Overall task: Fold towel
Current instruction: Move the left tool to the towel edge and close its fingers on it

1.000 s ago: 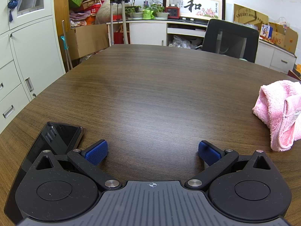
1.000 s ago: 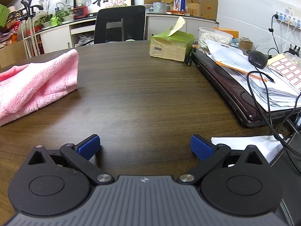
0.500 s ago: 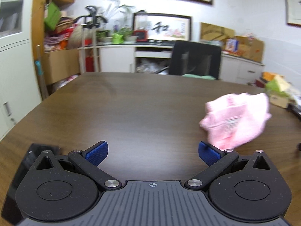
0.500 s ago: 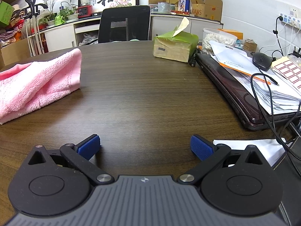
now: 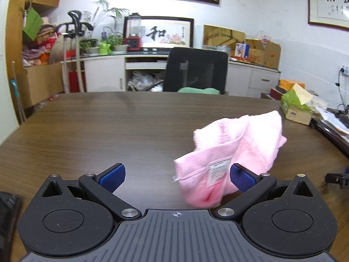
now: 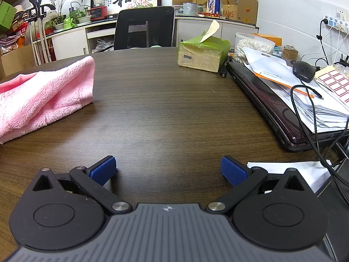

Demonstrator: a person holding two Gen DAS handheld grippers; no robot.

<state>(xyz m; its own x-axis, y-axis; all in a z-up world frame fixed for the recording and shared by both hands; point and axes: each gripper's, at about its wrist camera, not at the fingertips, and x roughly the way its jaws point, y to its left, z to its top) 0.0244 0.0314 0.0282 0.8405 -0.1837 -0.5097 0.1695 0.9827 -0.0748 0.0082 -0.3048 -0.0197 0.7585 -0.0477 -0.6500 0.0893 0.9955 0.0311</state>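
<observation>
A dark wood-grain table [image 5: 91, 131] fills both views, and behind it there's a black mesh office chair [image 5: 196, 72], white cabinets and framed calligraphy on the wall. On the right side of the table sits a green tissue box [image 6: 202, 52], a closed dark laptop [image 6: 268, 100] piled with papers, and a black mouse [image 6: 304, 71] on top with its cable trailing down.

Here's the pink towel [image 5: 235, 152], bunched in a loose heap on the table, its white label facing the left camera. From the right wrist view the same towel [image 6: 43, 93] lies off to the left, well apart from that gripper.

The left gripper [image 5: 177, 175] has its jaws spread wide and holds nothing. The towel's near end sits between the fingers, toward the right one, and the blue pad of that finger [image 5: 241, 178] lies right against the cloth; whether it truly touches, I cannot tell. The other pad is over bare wood.

The right gripper [image 6: 168, 171] is also wide open and empty, low over bare tabletop, with a white sheet of paper [image 6: 301, 172] just beside its right finger.
</observation>
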